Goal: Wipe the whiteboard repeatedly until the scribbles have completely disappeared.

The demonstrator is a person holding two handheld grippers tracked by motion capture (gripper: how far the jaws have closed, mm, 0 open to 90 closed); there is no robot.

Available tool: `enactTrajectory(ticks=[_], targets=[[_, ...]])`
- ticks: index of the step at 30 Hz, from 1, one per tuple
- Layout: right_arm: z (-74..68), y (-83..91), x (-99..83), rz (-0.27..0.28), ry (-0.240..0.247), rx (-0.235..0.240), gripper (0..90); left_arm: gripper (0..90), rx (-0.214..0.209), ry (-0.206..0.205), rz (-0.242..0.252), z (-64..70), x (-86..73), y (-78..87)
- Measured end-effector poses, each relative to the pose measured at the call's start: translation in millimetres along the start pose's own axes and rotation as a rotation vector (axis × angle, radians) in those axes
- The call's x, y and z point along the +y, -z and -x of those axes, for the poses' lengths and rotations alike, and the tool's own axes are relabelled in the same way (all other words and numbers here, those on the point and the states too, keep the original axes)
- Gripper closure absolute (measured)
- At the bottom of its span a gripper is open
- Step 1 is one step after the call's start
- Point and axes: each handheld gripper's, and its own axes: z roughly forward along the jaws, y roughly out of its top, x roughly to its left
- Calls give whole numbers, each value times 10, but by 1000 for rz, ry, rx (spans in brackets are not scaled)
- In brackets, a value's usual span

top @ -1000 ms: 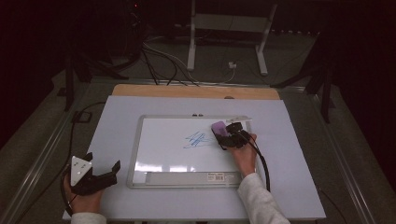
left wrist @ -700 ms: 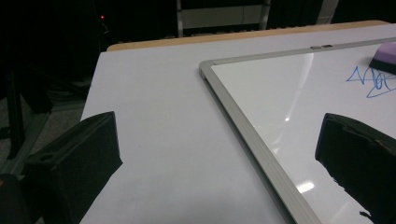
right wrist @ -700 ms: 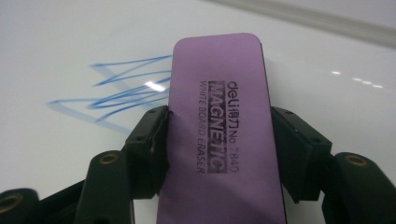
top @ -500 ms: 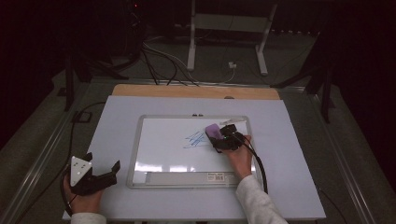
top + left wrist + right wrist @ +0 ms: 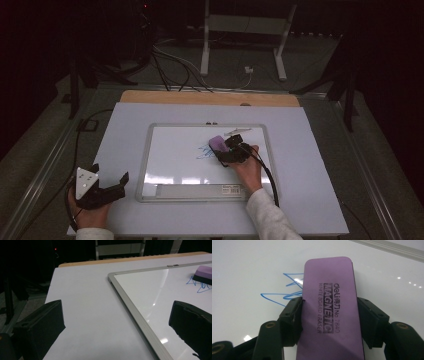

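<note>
Now your right gripper (image 5: 329, 322) is clenched on the purple eraser (image 5: 329, 302), pressed flat on the whiteboard (image 5: 175, 150) over the blue scribble (image 5: 284, 293), while your left gripper (image 5: 107, 187) rests with jaws spread on the table (image 5: 310, 200) beside the board's corner.

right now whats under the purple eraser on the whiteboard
The purple eraser, clamped in the right gripper, lies over the blue scribble on the whiteboard. Strokes show at its left edge; anything beneath it is covered.
</note>
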Motion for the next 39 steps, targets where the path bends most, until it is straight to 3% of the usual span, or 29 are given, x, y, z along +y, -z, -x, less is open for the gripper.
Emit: enactTrajectory(ticks=[1,6,8,10,12,16,19,20,24,26,28,30,33,35,37,39], targets=[[25,-1,3,3,-7,-11,412,7,1,0,1,-1,1,3],[226,18,33,18,-75,-161,412,7,2,1,1,-10,-2,7],[277,15,43,14,-114,-151,412,7,1,1,0,-11,-2,3],[248,4,49,18,-105,-156,412,7,0,-1,-2,-5,-3,-5],[183,-19,52,16,-95,-107,412,7,-1,-5,-3,5,1,-6],[3,-59,79,-6,-9,-21,412,7,-1,-3,1,5,2,4],[3,-60,93,-22,14,10,412,7,1,2,-2,-4,-3,4],[30,-60,92,-20,4,10,412,7,2,1,-1,-5,-3,6],[143,-50,111,-5,-32,-95,412,7,1,1,-1,-3,-3,7],[168,-58,119,-3,-57,-97,411,7,0,-1,-1,-2,-2,3],[140,-67,126,-1,-38,-104,411,7,-2,-2,-3,1,-4,-6],[110,-89,136,-4,-24,-59,411,7,-2,-6,-5,7,-3,-8],[17,-109,167,-27,48,-8,411,7,-1,-6,-3,8,-1,-1],[-11,-112,192,-37,84,-17,412,7,-1,-1,-4,5,-4,1],[20,-123,205,-29,66,-51,412,7,0,-1,-4,1,-4,6],[82,-131,211,-17,7,-91,412,7,1,1,-1,-2,-4,9]])
